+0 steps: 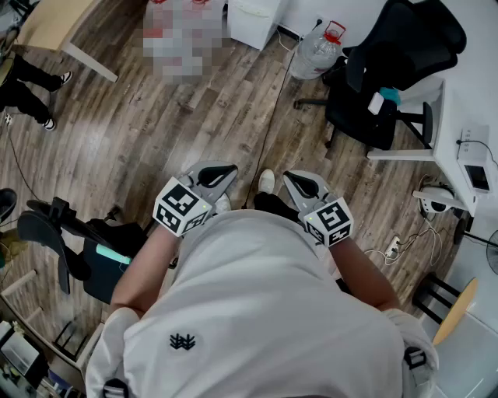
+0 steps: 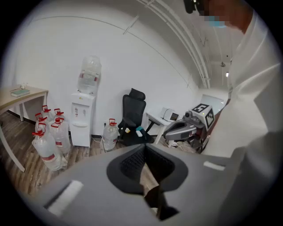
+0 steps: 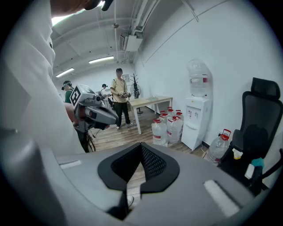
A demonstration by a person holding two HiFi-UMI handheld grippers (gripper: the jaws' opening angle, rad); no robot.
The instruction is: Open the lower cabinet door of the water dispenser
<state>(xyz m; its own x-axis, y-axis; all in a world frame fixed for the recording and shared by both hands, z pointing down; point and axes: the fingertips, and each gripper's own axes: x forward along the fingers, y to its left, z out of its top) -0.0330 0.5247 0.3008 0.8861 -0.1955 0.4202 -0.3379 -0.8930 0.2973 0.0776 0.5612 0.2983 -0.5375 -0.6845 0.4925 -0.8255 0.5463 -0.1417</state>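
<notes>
The white water dispenser (image 2: pixel 83 119) stands against the far wall with an empty bottle on top; its lower cabinet door (image 2: pixel 80 133) is closed. It also shows in the right gripper view as the dispenser (image 3: pixel 196 115), and its top edge is the white box (image 1: pixel 253 19) in the head view. Both grippers are held close to the person's chest, far from the dispenser. My left gripper (image 2: pixel 144 146) is shut with nothing in it. My right gripper (image 3: pixel 141 145) is shut and empty too. In the head view the left gripper (image 1: pixel 222 171) and right gripper (image 1: pixel 302 183) point forward over the wooden floor.
Several full water bottles (image 2: pixel 51 134) stand left of the dispenser and one bottle (image 1: pixel 315 50) to its right. A black office chair (image 1: pixel 389 70) and a white desk (image 1: pixel 467 124) are at the right. A wooden table (image 3: pixel 148 102) and people (image 3: pixel 120 95) stand further back.
</notes>
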